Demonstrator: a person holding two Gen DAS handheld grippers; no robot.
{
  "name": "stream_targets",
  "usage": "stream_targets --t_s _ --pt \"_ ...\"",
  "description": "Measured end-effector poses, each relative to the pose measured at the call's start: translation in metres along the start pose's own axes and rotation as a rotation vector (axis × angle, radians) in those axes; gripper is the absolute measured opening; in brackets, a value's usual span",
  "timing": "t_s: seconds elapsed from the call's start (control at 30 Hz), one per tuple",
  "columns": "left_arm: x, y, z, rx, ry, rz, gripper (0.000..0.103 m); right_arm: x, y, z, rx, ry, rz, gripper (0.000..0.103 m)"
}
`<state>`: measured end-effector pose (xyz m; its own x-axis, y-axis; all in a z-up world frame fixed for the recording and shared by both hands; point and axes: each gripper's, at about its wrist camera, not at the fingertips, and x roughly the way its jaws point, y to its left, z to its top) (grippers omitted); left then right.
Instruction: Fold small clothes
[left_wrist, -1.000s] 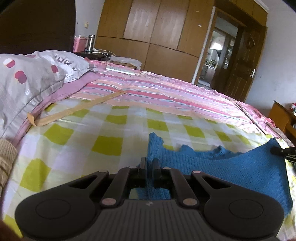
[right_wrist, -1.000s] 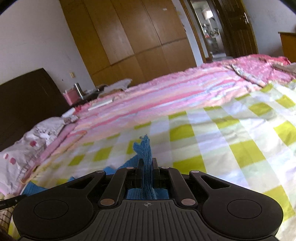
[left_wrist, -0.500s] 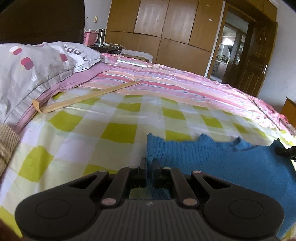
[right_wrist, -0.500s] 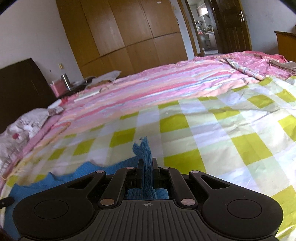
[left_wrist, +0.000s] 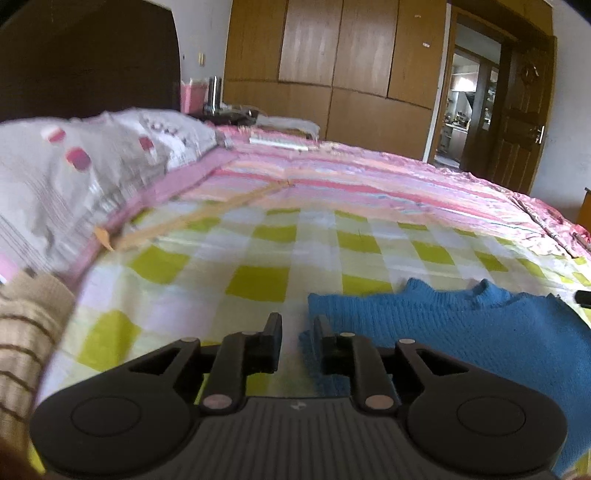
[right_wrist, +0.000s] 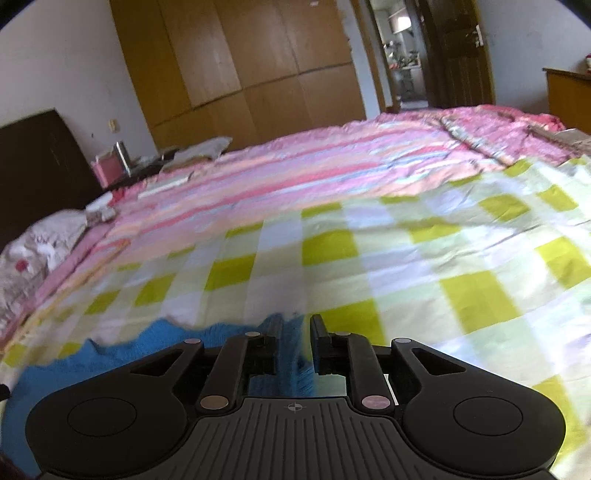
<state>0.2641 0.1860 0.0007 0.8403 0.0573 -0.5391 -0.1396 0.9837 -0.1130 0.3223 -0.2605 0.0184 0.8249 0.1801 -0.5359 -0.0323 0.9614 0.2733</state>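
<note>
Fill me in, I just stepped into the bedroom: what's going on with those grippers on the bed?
A person with a gripper in each hand is folding a small blue knit sweater on the green-checked sheet. The jaws of both the left gripper and the right gripper have just been opening. The sweater lies on the sheet, an edge of it still between each pair of fingers, no longer pinched.
</note>
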Motion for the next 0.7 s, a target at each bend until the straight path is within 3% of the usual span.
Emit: stream_targets --t_s 0.17,0.33,0.5,0.57,0.7 --pt "-0.036 -0.011 -0.004 -0.014 -0.042 -0.026 0.026 -0.048 0.010 -0.012 -0.071 -0.018 0.077 0.018" --pt "-0.051 -0.031 -0.029 -0.028 0.009 -0.101 0.027 -0.072 0.022 -0.045 -0.108 0.034 0.146 0.018" --pt "-0.042 -0.041 -0.052 -0.034 0.098 -0.102 0.027 -0.067 0.014 -0.071 -0.102 0.095 0.102 0.016" --pt "-0.042 -0.043 -0.057 -0.005 0.092 -0.089 0.028 -0.066 0.007 -0.075 -0.080 0.102 0.082 0.007" --pt "-0.045 -0.044 -0.060 -0.010 0.085 -0.067 0.029 -0.066 -0.004 -0.079 -0.029 0.092 0.085 0.005"
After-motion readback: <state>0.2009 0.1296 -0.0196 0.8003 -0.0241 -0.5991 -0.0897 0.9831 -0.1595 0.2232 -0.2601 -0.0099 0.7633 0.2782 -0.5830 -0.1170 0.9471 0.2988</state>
